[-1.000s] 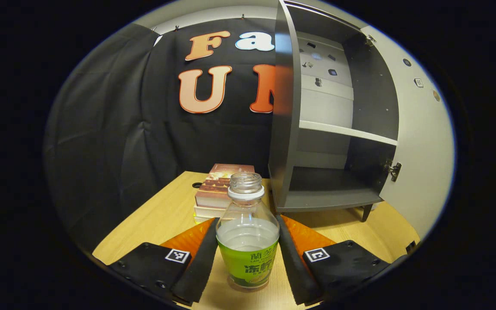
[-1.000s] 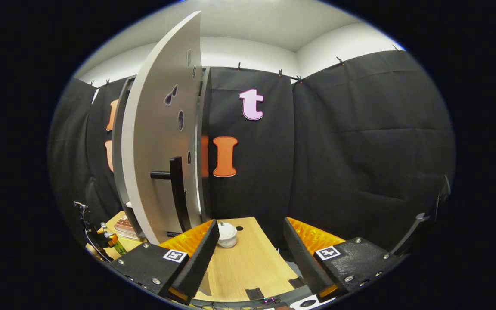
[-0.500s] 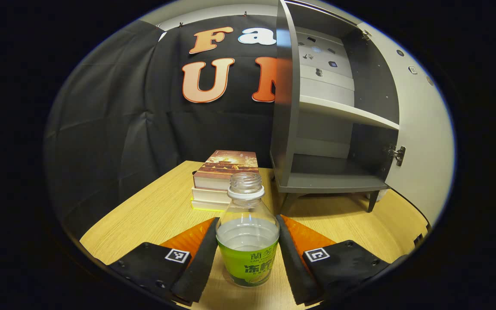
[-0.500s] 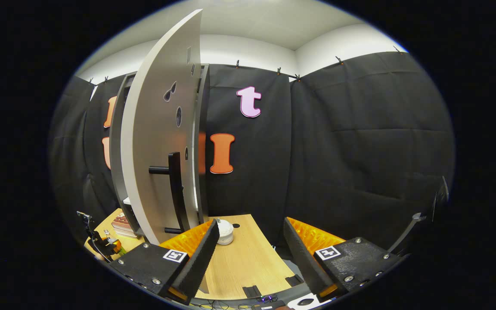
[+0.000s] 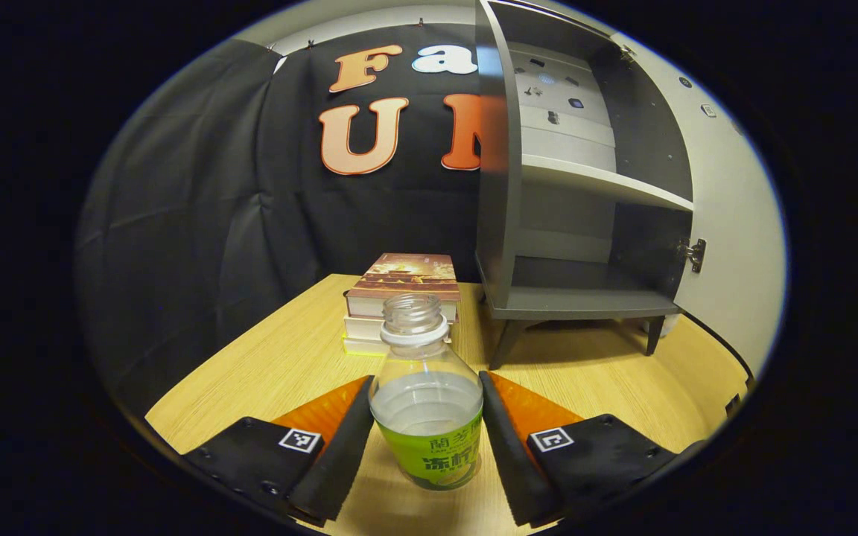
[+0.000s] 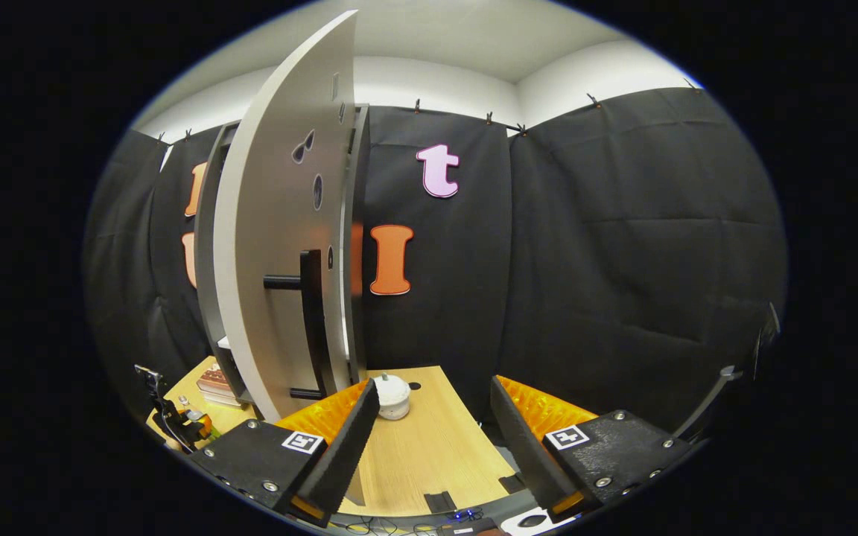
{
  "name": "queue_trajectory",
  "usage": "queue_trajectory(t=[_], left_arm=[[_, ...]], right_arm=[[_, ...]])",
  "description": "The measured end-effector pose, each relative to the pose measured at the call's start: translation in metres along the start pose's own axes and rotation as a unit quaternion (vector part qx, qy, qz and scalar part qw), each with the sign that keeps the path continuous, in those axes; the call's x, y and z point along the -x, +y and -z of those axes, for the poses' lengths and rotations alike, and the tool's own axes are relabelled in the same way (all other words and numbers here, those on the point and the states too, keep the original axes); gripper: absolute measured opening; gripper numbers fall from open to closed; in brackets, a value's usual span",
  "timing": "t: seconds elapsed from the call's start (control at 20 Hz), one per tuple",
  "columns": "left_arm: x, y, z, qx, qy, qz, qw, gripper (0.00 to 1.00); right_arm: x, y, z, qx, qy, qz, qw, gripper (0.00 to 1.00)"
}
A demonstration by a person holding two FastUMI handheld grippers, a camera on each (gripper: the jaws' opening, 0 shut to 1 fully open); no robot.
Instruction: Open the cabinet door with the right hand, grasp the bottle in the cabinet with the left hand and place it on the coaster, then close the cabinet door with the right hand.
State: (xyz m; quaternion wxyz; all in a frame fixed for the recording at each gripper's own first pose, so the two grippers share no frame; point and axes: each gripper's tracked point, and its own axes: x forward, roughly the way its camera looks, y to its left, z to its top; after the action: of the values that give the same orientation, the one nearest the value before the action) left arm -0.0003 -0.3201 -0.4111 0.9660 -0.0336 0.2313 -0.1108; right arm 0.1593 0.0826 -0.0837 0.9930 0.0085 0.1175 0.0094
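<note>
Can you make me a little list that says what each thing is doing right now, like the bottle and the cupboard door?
bottle: uncapped bottle upright, above the wooden table
left gripper: left gripper shut on the bottle, a finger on each side
cabinet: cabinet shelves bare
cabinet door: cabinet door swung open, dark handle free
right gripper: right gripper open, holding nothing
books: books stacked beside the cabinet
coaster: cannot tell where it is

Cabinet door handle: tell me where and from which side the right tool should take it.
Grip the black vertical bar handle at mid-length, coming straight at the pale grey cabinet door face. The bar stands off the panel on posts, leaving a gap for one finger behind. The right tool is open, empty.
</note>
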Motion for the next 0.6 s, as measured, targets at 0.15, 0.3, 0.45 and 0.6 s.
queue_trajectory(t=[0.15, 0.3, 0.45, 0.6], left_arm=[[0.0026, 0.0012, 0.0010, -0.005, 0.003, -0.001, 1.000, 0.88], [0.0043, -0.0024, 0.0025, -0.005, 0.008, 0.004, 1.000, 0.90], [0.0066, -0.0070, 0.0009, -0.012, 0.009, 0.006, 1.000, 0.99], [0.0090, -0.0078, -0.0024, -0.025, 0.008, 0.004, 1.000, 0.99]], right_arm=[[-0.0009, 0.0009, 0.0004, 0.000, 0.001, -0.002, 1.000, 0.98], [-0.0007, 0.0016, 0.0002, 0.000, 0.000, -0.005, 1.000, 0.99], [-0.0029, 0.0031, -0.0003, 0.002, 0.000, -0.010, 1.000, 0.98], [-0.0032, 0.0055, -0.0001, 0.002, 0.000, -0.016, 1.000, 0.98]])
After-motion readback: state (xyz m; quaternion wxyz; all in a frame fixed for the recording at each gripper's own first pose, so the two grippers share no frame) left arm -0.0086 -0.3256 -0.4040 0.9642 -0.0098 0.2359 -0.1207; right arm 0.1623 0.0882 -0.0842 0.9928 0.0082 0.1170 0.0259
